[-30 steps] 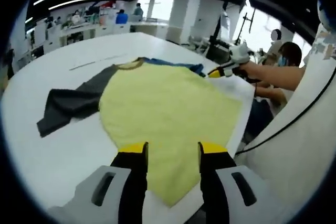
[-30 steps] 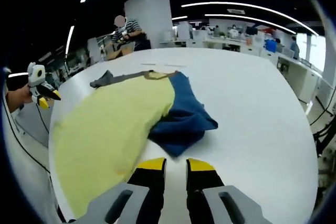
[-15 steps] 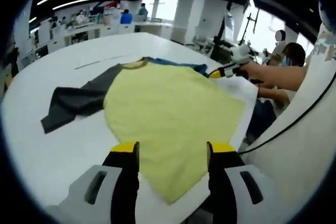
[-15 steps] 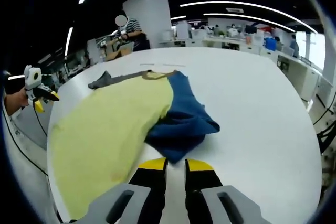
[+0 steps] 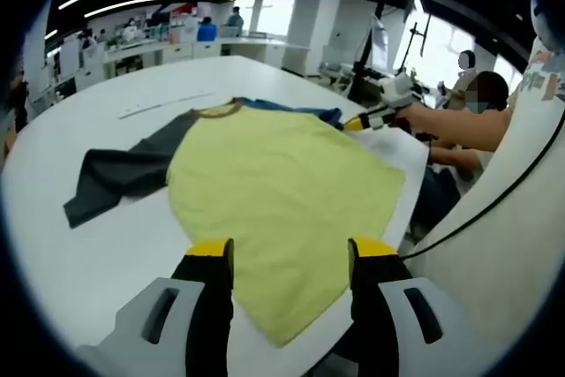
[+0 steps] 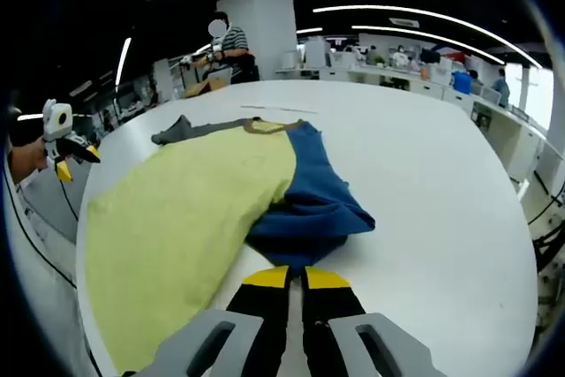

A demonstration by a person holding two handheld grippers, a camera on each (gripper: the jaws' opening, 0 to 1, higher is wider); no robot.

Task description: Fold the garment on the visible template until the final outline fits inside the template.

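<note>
While the garment (image 5: 274, 192) is lying flat mid-frame on the table (image 5: 115, 236), I'm keeping my left gripper (image 5: 287, 253) released over its hem and right gripper (image 6: 296, 278) clenched, empty, nearing the blue sleeve (image 6: 309, 209) to fold inward.

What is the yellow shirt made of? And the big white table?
The yellow shirt looks like soft, matte knit cloth: it lies limp, and its blue sleeve bunches in folds. The white table looks hard and smooth, perhaps laminate; its faint sheen leaves that open.
</note>
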